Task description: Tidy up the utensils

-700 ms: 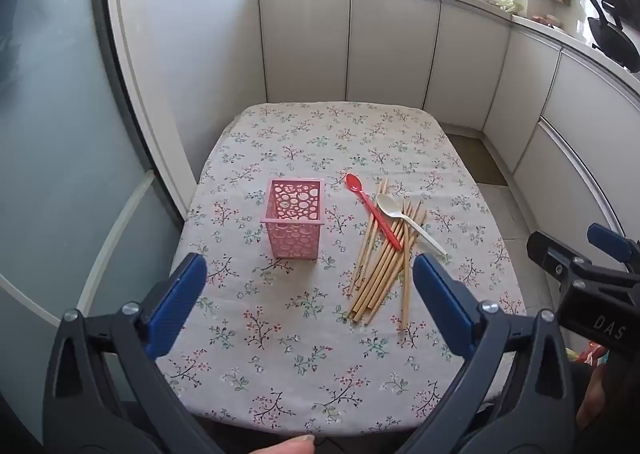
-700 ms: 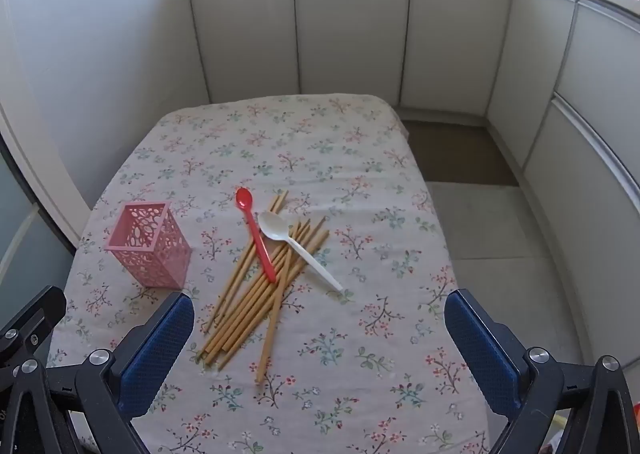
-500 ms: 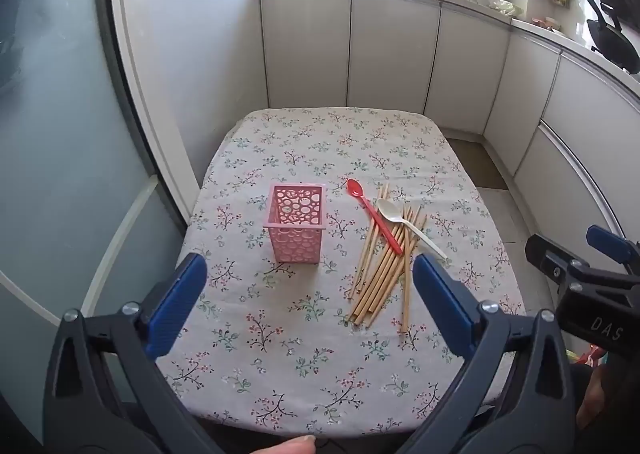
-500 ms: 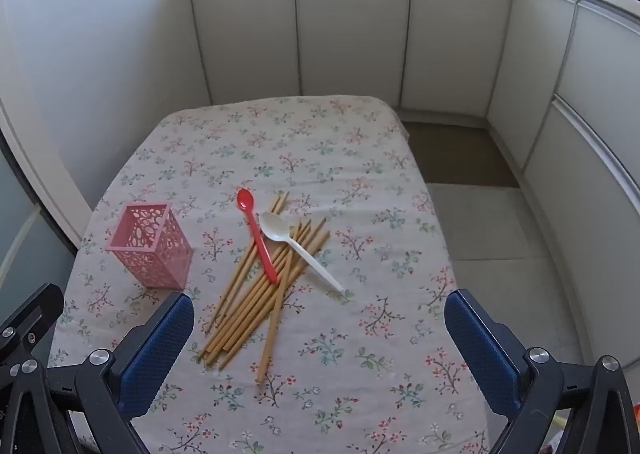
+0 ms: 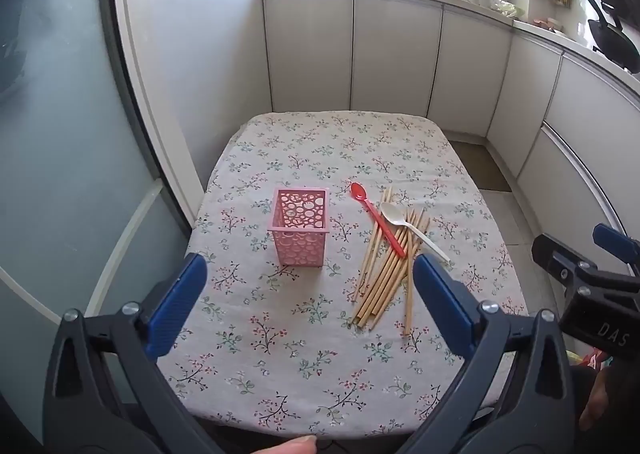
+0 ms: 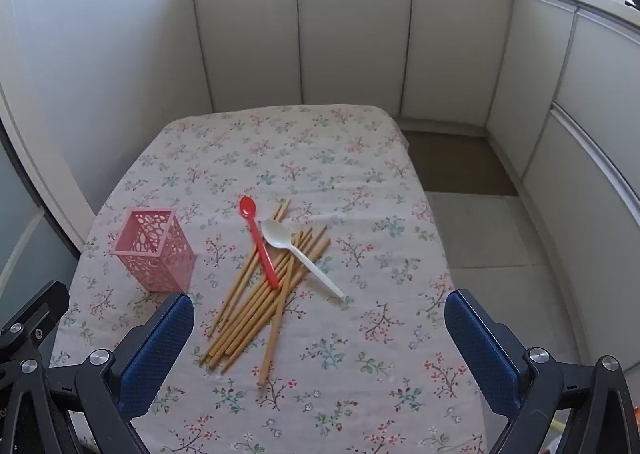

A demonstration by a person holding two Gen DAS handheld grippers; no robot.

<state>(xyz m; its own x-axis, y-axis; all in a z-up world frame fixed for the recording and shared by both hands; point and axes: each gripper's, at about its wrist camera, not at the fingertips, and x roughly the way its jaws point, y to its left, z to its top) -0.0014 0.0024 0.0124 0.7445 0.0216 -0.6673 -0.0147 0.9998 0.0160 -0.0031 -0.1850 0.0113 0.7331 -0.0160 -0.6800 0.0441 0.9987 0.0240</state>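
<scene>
A pink perforated holder stands upright and empty on the floral tablecloth. To its right lie several wooden chopsticks in a loose pile. A red spoon and a white spoon lie across them. My left gripper is open and empty, above the table's near edge. My right gripper is open and empty, near the chopsticks' near ends. The right gripper also shows at the right edge of the left wrist view.
The table stands in a kitchen corner with white cabinets behind and to the right. A frosted glass door is on the left. Tiled floor lies to the right of the table.
Both views have drawn back and tilted up slightly; the table sits lower in the frames. The utensils and holder have not moved. Both grippers stay open.
</scene>
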